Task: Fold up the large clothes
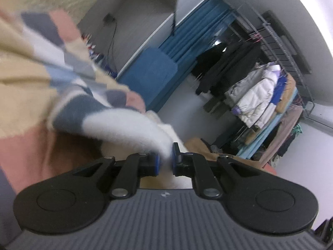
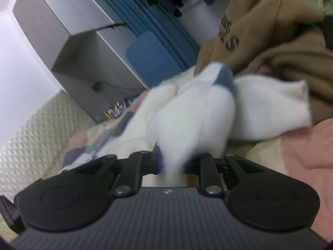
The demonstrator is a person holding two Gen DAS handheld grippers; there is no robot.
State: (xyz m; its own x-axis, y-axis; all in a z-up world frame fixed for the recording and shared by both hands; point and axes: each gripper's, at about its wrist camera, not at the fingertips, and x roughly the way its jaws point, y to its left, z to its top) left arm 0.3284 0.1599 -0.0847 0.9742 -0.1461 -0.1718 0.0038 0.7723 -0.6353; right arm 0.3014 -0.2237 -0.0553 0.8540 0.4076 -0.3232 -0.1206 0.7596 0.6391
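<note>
Left gripper [image 1: 165,162]: the fingers [image 1: 156,162] are narrowed onto a white fold of the sweater [image 1: 116,120], which is pinched between the blue pads. From the grip the fabric runs up and to the left, past a navy band, into a patchwork of beige, pink, grey and light blue.

Right gripper [image 2: 172,162]: the fingers [image 2: 158,160] are closed on a thick white bunch of the same sweater [image 2: 193,116]. Only the left blue pad shows; the fabric covers the right one. A navy patch sits at the top of the bunch.

The sweater is lifted off the bed [image 2: 25,129], which has a cream quilted cover, and stretches between the two grippers. Motion blur softens the fabric in both views.

A brown hoodie [image 2: 260,37] with dark lettering lies on the bed just behind the sweater. Across the room stand a grey cabinet [image 2: 68,16], a blue curtain [image 1: 193,27] and a rack [image 1: 276,48] of hanging clothes.
</note>
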